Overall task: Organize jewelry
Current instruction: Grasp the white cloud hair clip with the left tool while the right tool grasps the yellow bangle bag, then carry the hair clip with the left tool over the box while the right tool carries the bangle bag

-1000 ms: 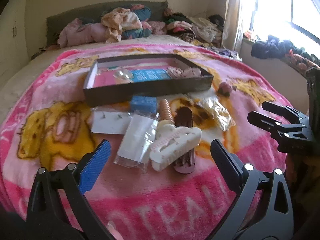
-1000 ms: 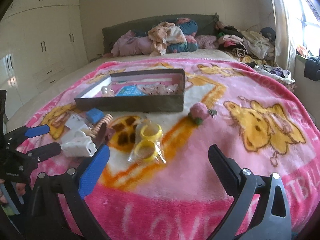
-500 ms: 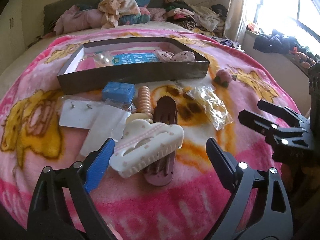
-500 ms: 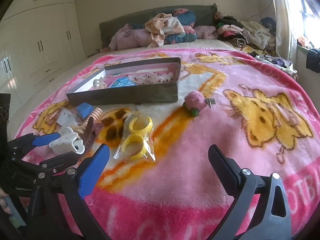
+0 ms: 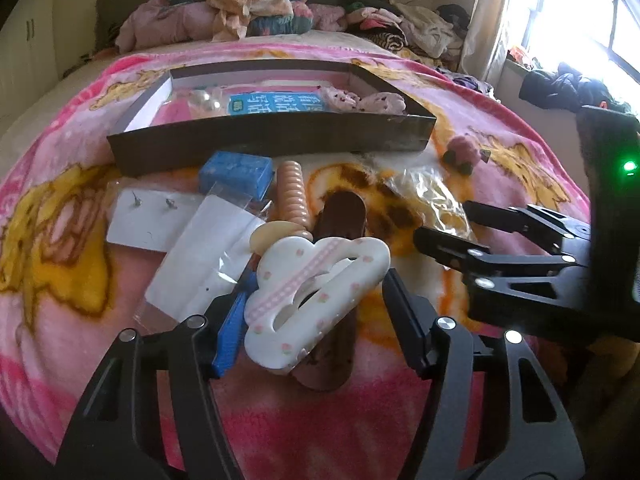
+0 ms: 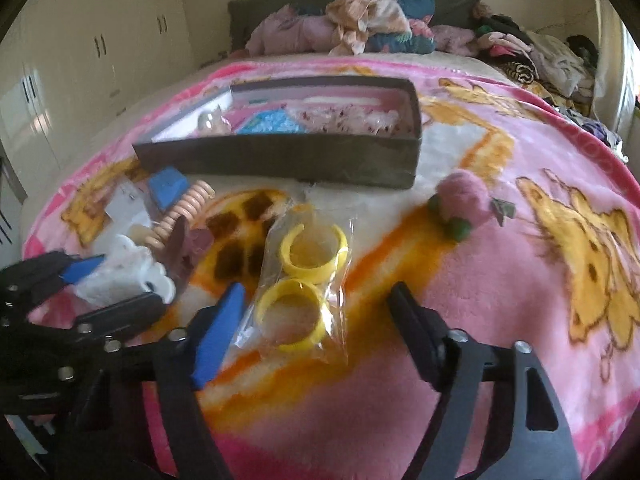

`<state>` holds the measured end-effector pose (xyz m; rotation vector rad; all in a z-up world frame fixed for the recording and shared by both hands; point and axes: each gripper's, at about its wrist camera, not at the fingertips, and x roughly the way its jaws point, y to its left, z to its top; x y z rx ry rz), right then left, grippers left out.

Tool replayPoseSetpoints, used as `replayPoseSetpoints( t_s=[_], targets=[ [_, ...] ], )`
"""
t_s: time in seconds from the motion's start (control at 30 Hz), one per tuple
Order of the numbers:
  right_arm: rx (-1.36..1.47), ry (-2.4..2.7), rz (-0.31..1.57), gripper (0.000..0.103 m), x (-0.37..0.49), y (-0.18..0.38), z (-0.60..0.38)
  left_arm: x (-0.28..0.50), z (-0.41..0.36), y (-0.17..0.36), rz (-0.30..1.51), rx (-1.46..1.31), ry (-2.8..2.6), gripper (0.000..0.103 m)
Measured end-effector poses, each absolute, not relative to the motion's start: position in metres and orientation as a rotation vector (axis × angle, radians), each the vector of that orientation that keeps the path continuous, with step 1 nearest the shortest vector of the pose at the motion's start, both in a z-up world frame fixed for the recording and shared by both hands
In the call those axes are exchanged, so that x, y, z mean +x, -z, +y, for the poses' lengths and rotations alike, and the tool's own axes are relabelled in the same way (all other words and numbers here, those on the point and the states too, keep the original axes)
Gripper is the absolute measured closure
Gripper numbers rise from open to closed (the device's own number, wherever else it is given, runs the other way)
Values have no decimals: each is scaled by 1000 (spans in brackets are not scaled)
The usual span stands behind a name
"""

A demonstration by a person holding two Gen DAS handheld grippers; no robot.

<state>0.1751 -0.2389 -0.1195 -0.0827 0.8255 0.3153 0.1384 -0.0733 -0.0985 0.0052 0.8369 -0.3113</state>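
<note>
The pink blanket (image 5: pixel 60 208) carries the dark open box (image 5: pixel 272 142), the destination, beyond the loose pieces. My left gripper (image 5: pixel 316 304) is closing around the white cloud hair claw (image 5: pixel 316 284), which lies across a brown clip (image 5: pixel 340 216); contact is not confirmed. My right gripper (image 6: pixel 316 312) is closing over the bagged yellow rings (image 6: pixel 304 280), pads still clear. I judge both should seat squarely before lifting, so the claw leaves the clip behind.
</note>
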Motion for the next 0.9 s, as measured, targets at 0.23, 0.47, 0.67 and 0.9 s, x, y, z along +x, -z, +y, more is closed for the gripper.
replayPoseSetpoints(
  t_s=[0.23,0.47,0.67,0.9],
  targets=[
    [26,-291,814,68,171,117,-264,138,-75,96,831,6,330,49],
    [72,-296,770,69,150,107,-276,129,-79,84,808,-1,375,49],
    [104,-309,744,69,133,96,-280,126,-78,73,774,-1,389,49],
    [99,-322,715,69,123,80,-272,127,-67,63,740,-14,372,49]
  ],
)
